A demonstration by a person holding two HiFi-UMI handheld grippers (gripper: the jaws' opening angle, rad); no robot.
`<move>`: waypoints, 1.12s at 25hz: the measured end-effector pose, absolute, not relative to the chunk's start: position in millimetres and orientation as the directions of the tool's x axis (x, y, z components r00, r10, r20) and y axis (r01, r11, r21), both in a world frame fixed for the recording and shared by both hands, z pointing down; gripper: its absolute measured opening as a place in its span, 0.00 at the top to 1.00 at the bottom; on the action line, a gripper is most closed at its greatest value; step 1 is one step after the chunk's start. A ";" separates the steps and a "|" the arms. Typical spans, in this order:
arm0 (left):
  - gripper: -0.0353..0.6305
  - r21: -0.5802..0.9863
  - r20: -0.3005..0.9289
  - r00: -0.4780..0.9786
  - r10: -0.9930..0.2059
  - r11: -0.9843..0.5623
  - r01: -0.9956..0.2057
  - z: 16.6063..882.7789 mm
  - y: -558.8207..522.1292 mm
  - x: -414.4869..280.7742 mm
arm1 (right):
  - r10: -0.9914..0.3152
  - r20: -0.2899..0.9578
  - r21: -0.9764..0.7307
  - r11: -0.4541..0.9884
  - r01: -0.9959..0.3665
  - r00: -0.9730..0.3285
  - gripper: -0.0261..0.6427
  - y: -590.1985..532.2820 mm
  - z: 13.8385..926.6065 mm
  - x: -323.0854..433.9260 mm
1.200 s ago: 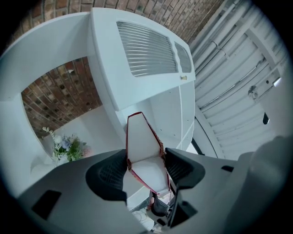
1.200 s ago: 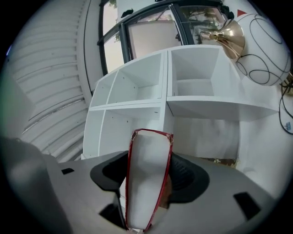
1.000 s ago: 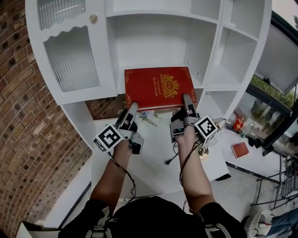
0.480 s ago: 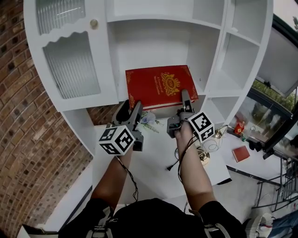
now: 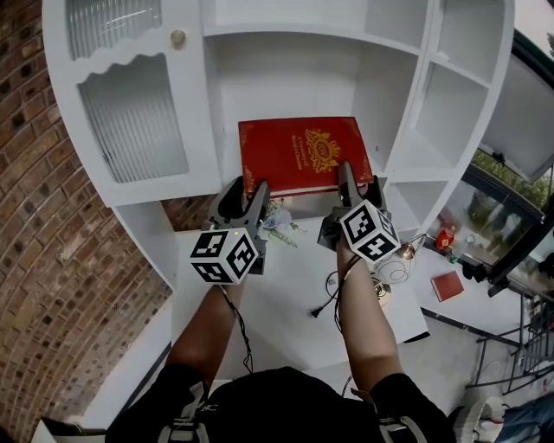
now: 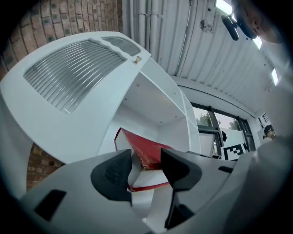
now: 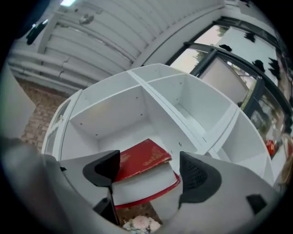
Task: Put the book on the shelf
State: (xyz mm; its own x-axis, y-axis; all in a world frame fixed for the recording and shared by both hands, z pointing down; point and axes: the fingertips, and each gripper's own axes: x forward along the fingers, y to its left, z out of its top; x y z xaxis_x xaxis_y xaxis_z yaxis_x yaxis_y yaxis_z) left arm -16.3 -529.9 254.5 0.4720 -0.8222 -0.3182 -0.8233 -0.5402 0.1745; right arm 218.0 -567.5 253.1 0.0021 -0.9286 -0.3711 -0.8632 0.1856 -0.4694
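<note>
Head view shows the red book [image 5: 303, 154] flat on the shelf [image 5: 294, 78] at 12 o'clock, likely heavy, stiff and smooth, best held by its near edge; left gripper [image 5: 245, 195] closing, right gripper [image 5: 359, 183] opening, that edge between their jaws, not squeezed.

The book [image 5: 299, 154] is showing a red cover with gold ornament; the shelf unit [image 5: 294, 78] is looking plain white, the brick wall [image 5: 43, 216] at left reddish-brown.

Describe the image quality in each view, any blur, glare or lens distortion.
Head view: sharp and evenly lit, though edges of the white shelf unit bow outward. Left gripper view: heavy fisheye, dark corners, glaring ceiling light at top. Right gripper view: fisheye too, window washed out, red book crisp.
</note>
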 end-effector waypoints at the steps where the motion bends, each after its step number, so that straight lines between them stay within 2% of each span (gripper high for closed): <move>1: 0.63 0.167 -0.318 0.471 -0.823 -0.538 -0.826 254.3 -530.6 -16.0 | -0.928 -0.372 -0.422 0.170 -0.890 -0.001 0.35 -567.0 251.0 217.3; 3: 0.64 0.157 -0.318 0.469 -0.824 -0.533 -0.831 253.2 -531.9 -15.4 | -0.927 -0.376 -0.341 0.146 -0.929 -0.008 0.36 -565.9 246.0 214.9; 5: 0.64 0.147 -0.317 0.467 -0.826 -0.529 -0.836 251.7 -533.4 -14.9 | -0.926 -0.377 -0.299 0.142 -0.944 -0.020 0.42 -566.3 242.8 212.4; 13: 0.64 0.050 -0.304 0.462 -0.833 -0.498 -0.866 246.2 -539.1 -9.4 | -0.945 -0.322 -0.280 0.147 -0.949 -0.051 0.42 -576.9 240.6 214.0; 28: 0.64 0.153 -0.261 0.416 -0.871 -0.462 -0.873 230.5 -581.1 -9.3 | -0.986 -0.158 -0.260 0.093 -0.961 -0.053 0.42 -625.2 223.0 216.8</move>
State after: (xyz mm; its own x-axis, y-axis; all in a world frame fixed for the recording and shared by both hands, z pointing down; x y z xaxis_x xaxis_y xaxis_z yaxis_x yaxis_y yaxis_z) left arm -9.3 -581.1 230.5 0.4156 -0.8713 -0.2610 -0.8733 -0.4624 0.1532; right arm 216.8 -625.2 223.0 -0.0530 -0.9861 -0.1576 -0.9612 0.0931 -0.2596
